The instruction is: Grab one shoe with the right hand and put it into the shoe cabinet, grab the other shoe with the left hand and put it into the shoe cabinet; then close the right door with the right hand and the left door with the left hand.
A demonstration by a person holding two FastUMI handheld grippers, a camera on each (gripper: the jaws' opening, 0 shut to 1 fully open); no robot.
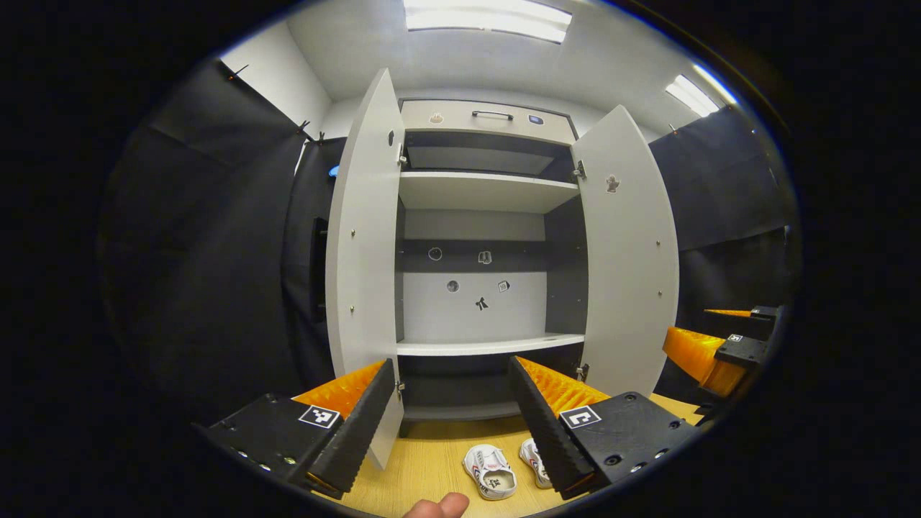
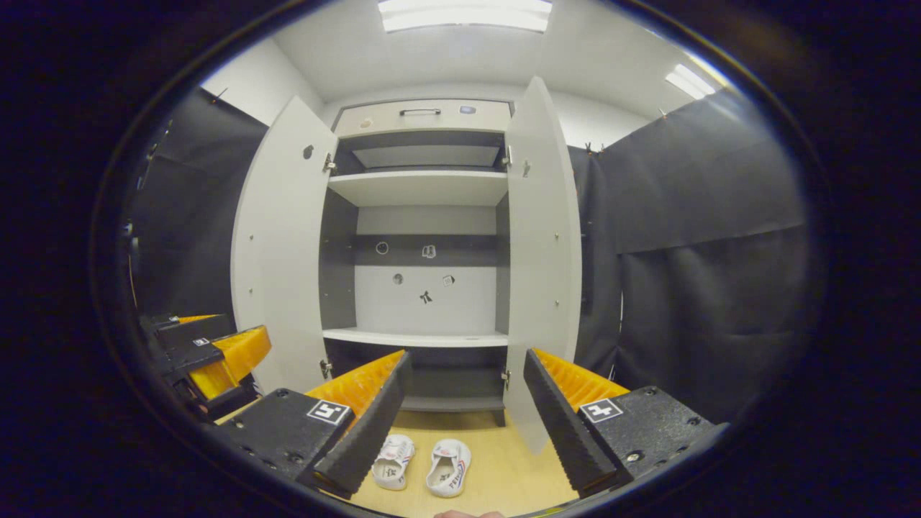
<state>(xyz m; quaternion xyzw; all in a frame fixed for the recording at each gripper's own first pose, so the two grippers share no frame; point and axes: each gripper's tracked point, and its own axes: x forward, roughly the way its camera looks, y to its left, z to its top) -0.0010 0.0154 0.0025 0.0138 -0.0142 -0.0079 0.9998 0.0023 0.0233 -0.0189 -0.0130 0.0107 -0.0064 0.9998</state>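
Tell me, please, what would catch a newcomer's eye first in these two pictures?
The tall white shoe cabinet stands straight ahead with its left door and right door swung wide, its shelves bare. In front of it, a pair of small white shoes lies on the light wooden floor. The left gripper and right gripper hang open above them.

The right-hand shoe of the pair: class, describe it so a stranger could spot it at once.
Start at the tall white shoe cabinet, both doors open. On the wooden floor before it lie two small white shoes side by side. Take the one nearer the right door; its twin lies nearer the left door.
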